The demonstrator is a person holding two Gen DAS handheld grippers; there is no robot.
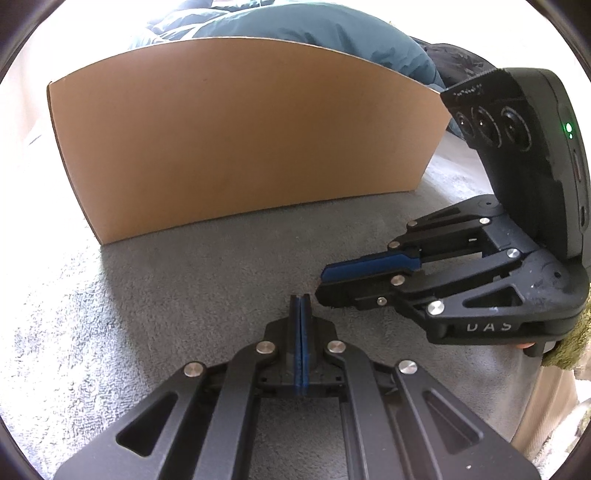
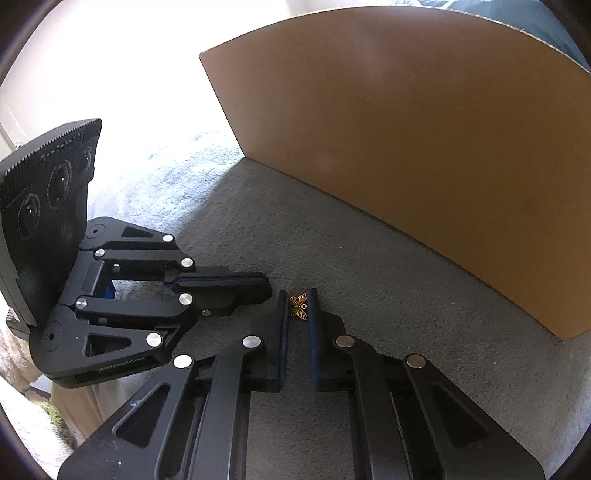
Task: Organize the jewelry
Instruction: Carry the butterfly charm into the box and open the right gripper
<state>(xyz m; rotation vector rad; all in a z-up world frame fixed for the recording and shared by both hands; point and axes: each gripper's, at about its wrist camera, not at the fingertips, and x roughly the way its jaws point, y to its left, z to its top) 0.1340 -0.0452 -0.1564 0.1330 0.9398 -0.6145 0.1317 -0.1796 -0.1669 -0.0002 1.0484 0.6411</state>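
A small gold filigree butterfly charm (image 2: 298,305) sits between the fingertips of my right gripper (image 2: 298,295), just above the grey fleece surface (image 2: 369,280). Both blue pads touch its wings, so the gripper is shut on it. My left gripper (image 1: 300,299) has its blue pads pressed together with nothing between them. In the right wrist view the left gripper (image 2: 267,291) points at the charm from the left, its tips close beside my right fingers. In the left wrist view the right gripper (image 1: 319,284) comes in from the right, and the charm is hidden.
An upright brown cardboard panel (image 1: 240,136) (image 2: 424,166) stands on the fleece just behind both grippers. A teal padded cover (image 1: 314,33) lies behind it. A fuzzy green sleeve (image 1: 569,343) shows at the right hand. Bright glare washes out the left side.
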